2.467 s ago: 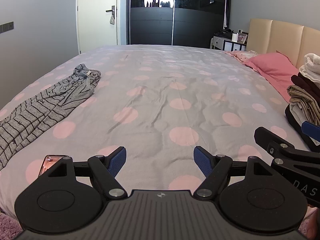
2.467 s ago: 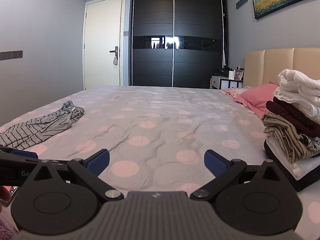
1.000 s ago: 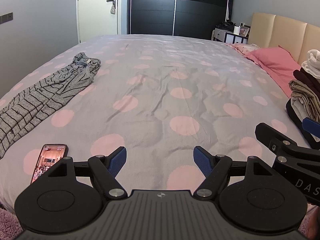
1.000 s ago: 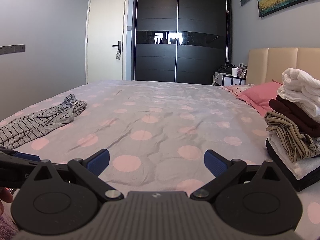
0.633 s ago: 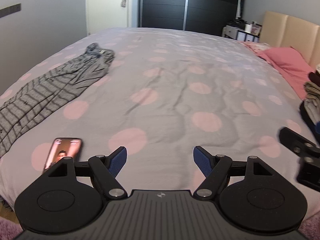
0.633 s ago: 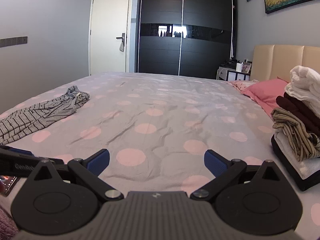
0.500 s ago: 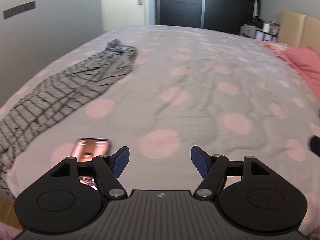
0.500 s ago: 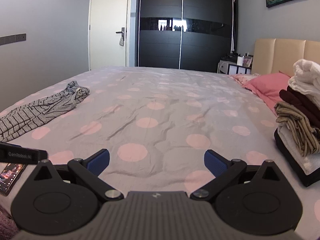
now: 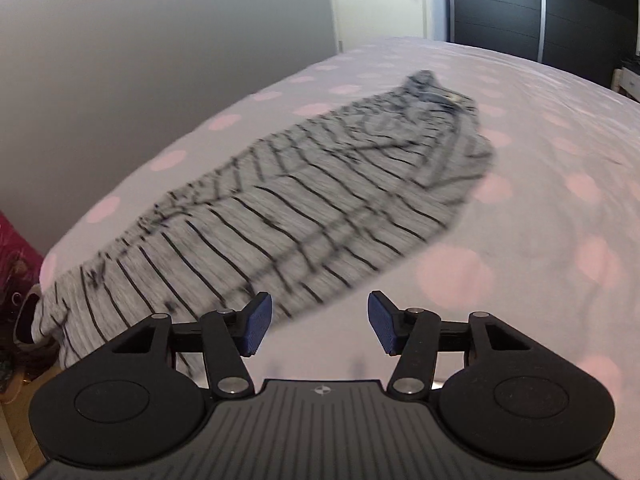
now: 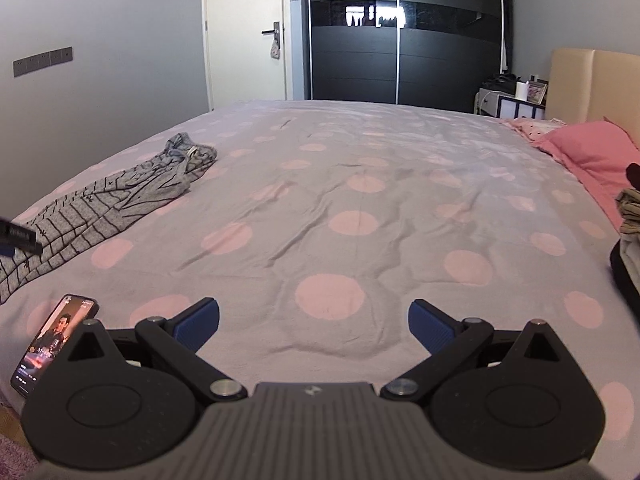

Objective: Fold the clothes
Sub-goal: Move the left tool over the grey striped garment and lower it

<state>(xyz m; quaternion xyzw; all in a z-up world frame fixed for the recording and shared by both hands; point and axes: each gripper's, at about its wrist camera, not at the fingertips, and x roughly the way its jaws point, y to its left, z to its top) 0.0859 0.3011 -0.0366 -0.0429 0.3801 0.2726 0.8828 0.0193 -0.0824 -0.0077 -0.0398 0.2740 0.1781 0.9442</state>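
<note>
A bedroom with grey walls fills both views, and most of each frame is a wide bed (image 10: 360, 200) under a pale grey cover dotted with pink circles, rumpled in shallow creases across the middle. In the right wrist view a white door (image 10: 248, 36) and a dark sliding wardrobe (image 10: 404, 36) stand at the top centre, a beige headboard (image 10: 592, 84) and a pink pillow (image 10: 596, 152) sit at the right, and the edge of a pile of folded clothes (image 10: 630, 220) shows at the far right border. The grey striped garment (image 9: 304, 200) lies stretched out unfolded; in the left wrist view, which is blurred, it runs from the lower left up to the upper right of centre, its near end draped over the bed's edge. In the right wrist view the same garment runs along the left side of the frame, bunched at its far end. A phone (image 10: 54, 344) with a lit screen lies at the lower left of that view, on the cover near the bed's edge. The left gripper (image 9: 318, 324) hangs above the garment's near part with its jaws closing, nothing between the blue pads, only cover and the garment's edge behind them. The right gripper (image 10: 314, 324) is spread wide over bare cover at the bottom centre, empty.
</note>
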